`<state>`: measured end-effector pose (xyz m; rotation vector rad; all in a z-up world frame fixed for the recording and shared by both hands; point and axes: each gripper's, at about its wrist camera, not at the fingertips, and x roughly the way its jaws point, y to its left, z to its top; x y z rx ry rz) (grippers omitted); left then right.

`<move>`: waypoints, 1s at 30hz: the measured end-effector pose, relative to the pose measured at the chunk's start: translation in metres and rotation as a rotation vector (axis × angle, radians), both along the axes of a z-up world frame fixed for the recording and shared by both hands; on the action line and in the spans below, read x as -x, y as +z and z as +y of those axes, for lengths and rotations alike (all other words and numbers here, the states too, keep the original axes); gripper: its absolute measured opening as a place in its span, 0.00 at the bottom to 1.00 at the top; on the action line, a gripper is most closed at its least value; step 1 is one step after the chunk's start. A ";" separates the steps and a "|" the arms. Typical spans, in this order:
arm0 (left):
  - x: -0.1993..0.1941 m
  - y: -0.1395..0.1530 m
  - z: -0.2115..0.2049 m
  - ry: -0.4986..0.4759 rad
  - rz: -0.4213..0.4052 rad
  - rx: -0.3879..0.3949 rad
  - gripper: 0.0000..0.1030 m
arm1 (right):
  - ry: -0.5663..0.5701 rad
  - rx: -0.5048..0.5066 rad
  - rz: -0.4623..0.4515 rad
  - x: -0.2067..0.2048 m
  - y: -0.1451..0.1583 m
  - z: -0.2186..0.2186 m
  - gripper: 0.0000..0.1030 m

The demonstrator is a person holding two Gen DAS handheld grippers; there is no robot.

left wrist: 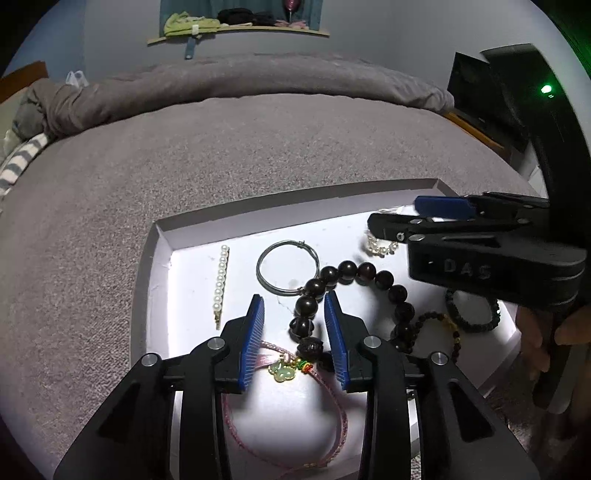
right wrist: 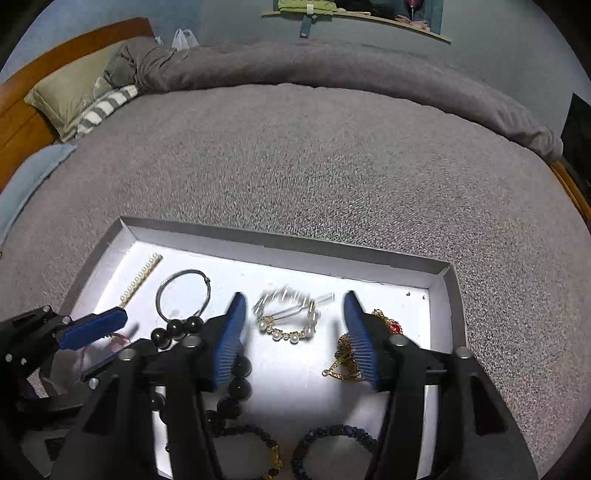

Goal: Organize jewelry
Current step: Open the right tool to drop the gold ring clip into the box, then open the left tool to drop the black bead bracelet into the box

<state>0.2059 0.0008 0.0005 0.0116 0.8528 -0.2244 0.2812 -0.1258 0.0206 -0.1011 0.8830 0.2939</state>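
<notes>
Now – pearl bracelet between right tool blue pads | untouched

Bedroom setup, pretty dim in here

I'm looking across a bed with a grey blanket bunched along the far side, an olive pillow against the wooden headboard. The pale blue-grey wall has a wood shelf piled with what I think is clothing. There's a dark screen off right.
</notes>
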 end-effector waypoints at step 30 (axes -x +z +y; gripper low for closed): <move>0.087 0.035 -0.013 0.035 -0.123 -0.017 0.86 | -0.095 -0.181 -0.159 0.120 0.043 -0.076 0.84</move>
